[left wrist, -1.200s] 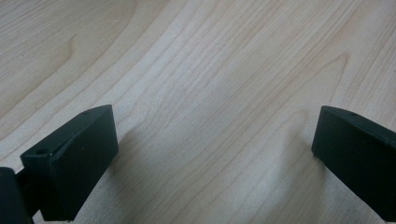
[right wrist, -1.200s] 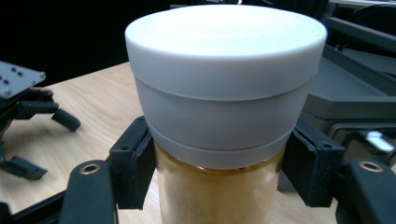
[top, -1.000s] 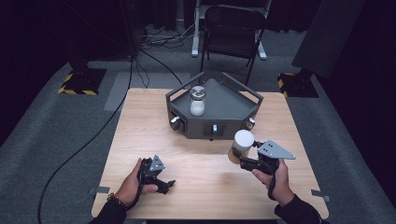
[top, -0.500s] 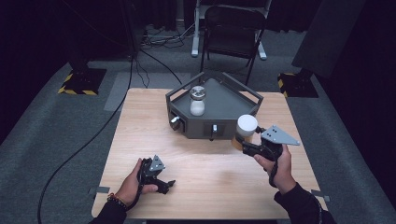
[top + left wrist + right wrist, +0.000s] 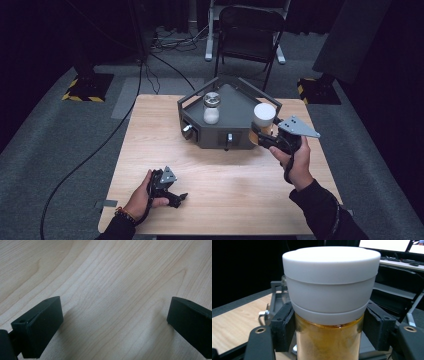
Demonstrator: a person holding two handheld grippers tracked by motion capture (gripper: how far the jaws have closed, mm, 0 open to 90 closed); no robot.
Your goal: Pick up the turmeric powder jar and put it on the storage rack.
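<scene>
The right tongs (image 5: 261, 137) sit right of centre in the high view, clamped on a jar of amber stuff with a white lid (image 5: 264, 118), held upright and clear of the worktop (image 5: 150, 145); the jar hangs just off the right front corner of the dark grey tray-topped box (image 5: 235, 107), its lid level with the box's rim; in the right gripper view the two black pads (image 5: 284, 326) press the glass on either side just under the white lid (image 5: 331, 282), the amber fill showing between them; the hand (image 5: 295, 165) grips the handle from below, sleeve running to the lower right corner. On the box, upper centre, stands a second jar with white contents and a clear top (image 5: 211, 108), well apart from the held one. The left tongs (image 5: 176, 197) lie at the lower left, low over the bare wood, held by the left hand (image 5: 142, 197); the left gripper view shows their jaws standing wide with nothing but wood grain between them.
</scene>
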